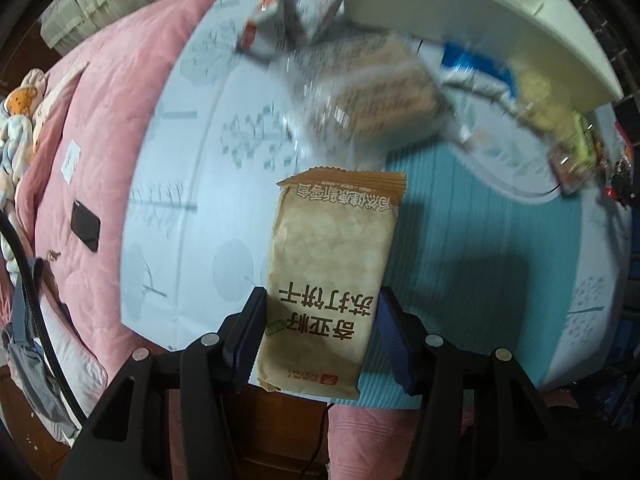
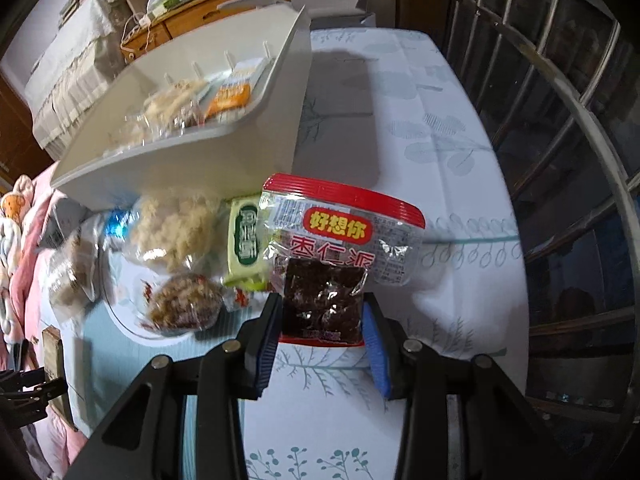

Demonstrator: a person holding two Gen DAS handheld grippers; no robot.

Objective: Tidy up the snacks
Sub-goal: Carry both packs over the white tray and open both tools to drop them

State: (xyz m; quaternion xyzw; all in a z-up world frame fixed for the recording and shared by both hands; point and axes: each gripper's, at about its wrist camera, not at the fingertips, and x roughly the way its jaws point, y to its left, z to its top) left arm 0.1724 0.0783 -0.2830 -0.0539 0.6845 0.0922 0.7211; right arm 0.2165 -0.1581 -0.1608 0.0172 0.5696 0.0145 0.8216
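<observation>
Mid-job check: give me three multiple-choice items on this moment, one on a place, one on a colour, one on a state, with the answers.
1. Where is the white bin?
A. behind the loose snacks, with snacks inside
B. on the floor
C. upside down on the pink quilt

2. What colour is the packet in the left gripper?
A. blue
B. tan
C. red

3. How does the right gripper stand?
A. open and bare
B. shut on the red packet
C. out of view

Answers:
1 A: the bin sits past the snack pile and packets show over its rim.
2 B: the cracker packet is tan with brown print.
3 B: both jaws press the sides of the red packet.
</observation>
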